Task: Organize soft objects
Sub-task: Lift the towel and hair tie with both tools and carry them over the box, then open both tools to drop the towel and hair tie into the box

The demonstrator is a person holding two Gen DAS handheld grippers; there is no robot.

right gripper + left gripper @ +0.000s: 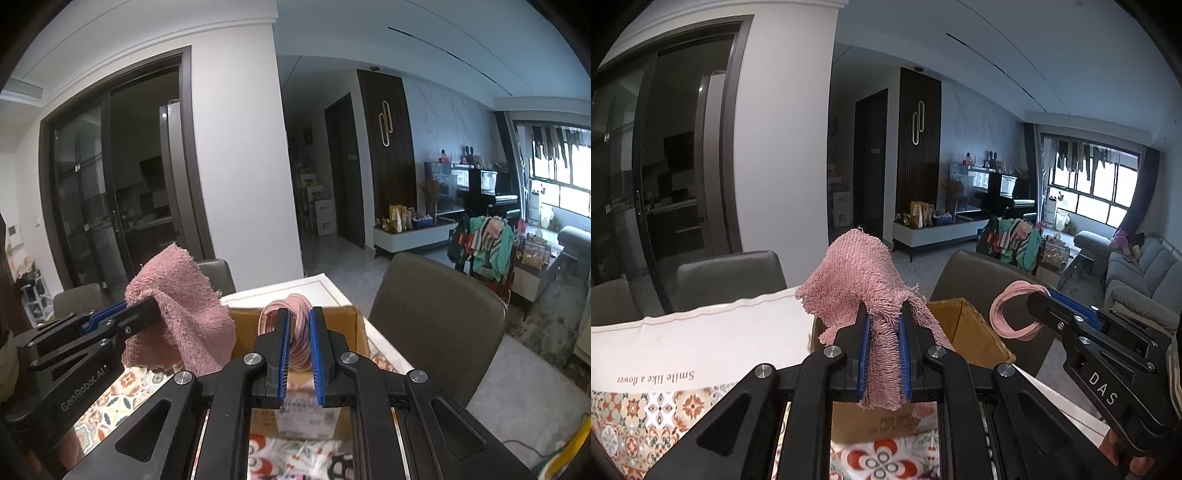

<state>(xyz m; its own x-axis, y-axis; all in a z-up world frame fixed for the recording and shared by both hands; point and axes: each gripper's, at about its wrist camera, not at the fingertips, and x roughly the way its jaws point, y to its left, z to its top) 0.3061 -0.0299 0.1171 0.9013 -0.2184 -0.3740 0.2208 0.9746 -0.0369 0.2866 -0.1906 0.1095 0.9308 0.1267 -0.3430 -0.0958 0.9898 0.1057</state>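
**Kid:** Two things at once? What have you got?

**Me:** My left hand-held gripper [884, 347] is clamped on a pink cloth [866, 284]. My right hand-held gripper [299, 343] is pinched tight on a bunch of pink bands [291, 317]. Both are up in the air, over the near side of the open box [332, 321].

**Kid:** So you drop them in?

**Me:** I think that is the step. To do it well, I would bring each one right over the hole first, then lower it, then let go. The cloth is floppy. Its ends hang down past my jaws, so they could catch on the box rim.

**Kid:** And the bands?

**Me:** They are loops. One could hook on a fingertip when I let go, so I would open wide and pull straight back.

**Kid:** Is there room?

**Me:** The two grippers are near each other, side by side, so I must not bump them. The box sits on the tabletop [665, 410], by its far end. A white cloth [701, 339] lies to the left of the box. Chairs [439, 314] stand just past the edge. Above the box it is all open, so coming down from the top looks like the safe way.
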